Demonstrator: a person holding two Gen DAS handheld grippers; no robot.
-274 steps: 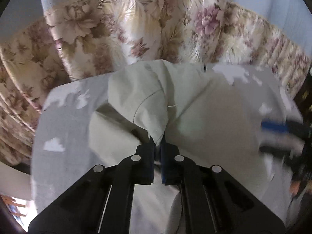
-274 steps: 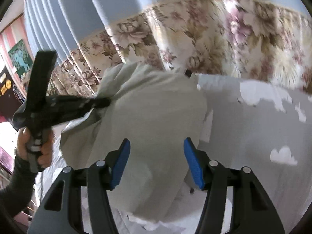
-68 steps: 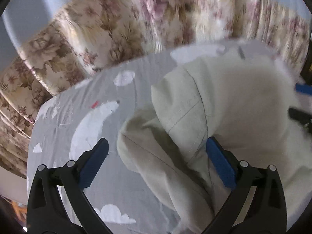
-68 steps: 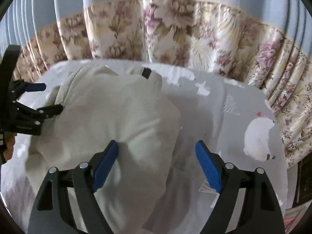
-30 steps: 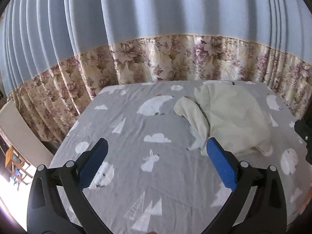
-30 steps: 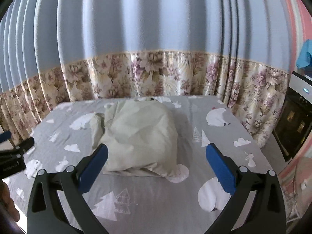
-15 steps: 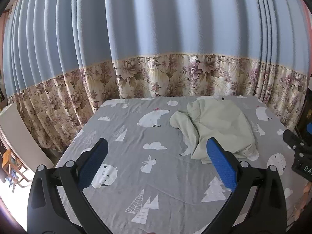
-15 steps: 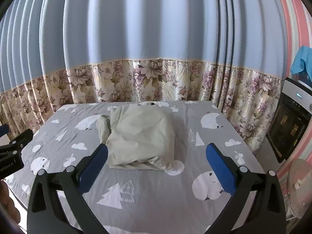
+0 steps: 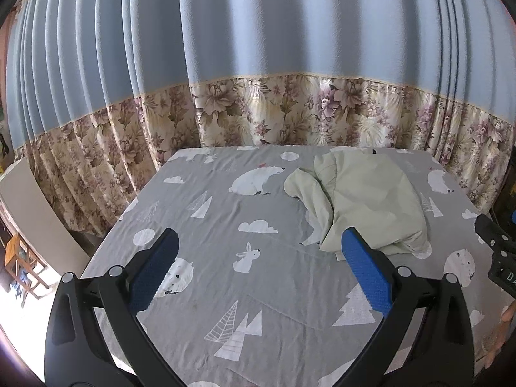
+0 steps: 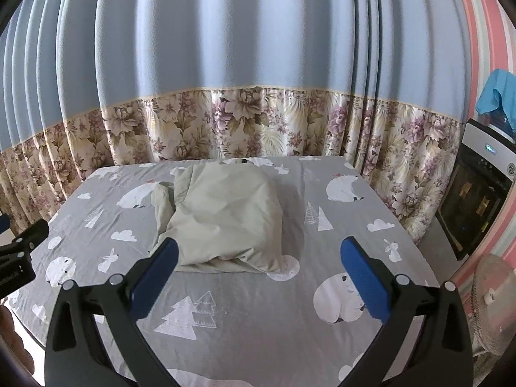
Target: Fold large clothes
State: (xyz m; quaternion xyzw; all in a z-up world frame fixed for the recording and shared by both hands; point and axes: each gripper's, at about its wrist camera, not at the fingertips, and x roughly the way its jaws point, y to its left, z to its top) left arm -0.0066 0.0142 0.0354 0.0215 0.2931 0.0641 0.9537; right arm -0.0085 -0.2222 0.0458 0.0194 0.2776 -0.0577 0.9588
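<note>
Garment (image 10: 225,219): pale green, lying bundled on the bed (image 10: 251,319), centre of the right wrist frame, right of centre in the left.
Left hand-held gripper (image 9: 258,271): jaws spread wide, holding nothing, well short of the cloth.
Right hand-held gripper (image 10: 258,277): likewise wide apart and empty.
Handling: likely light, limp, non-slippery; best pinched at a hem or corner.
Left wrist view: shows the loose flap (image 9: 306,193) trailing left.
Right wrist view: shows the near folded edge (image 10: 232,266), plus an appliance (image 10: 474,200) at far right.
</note>
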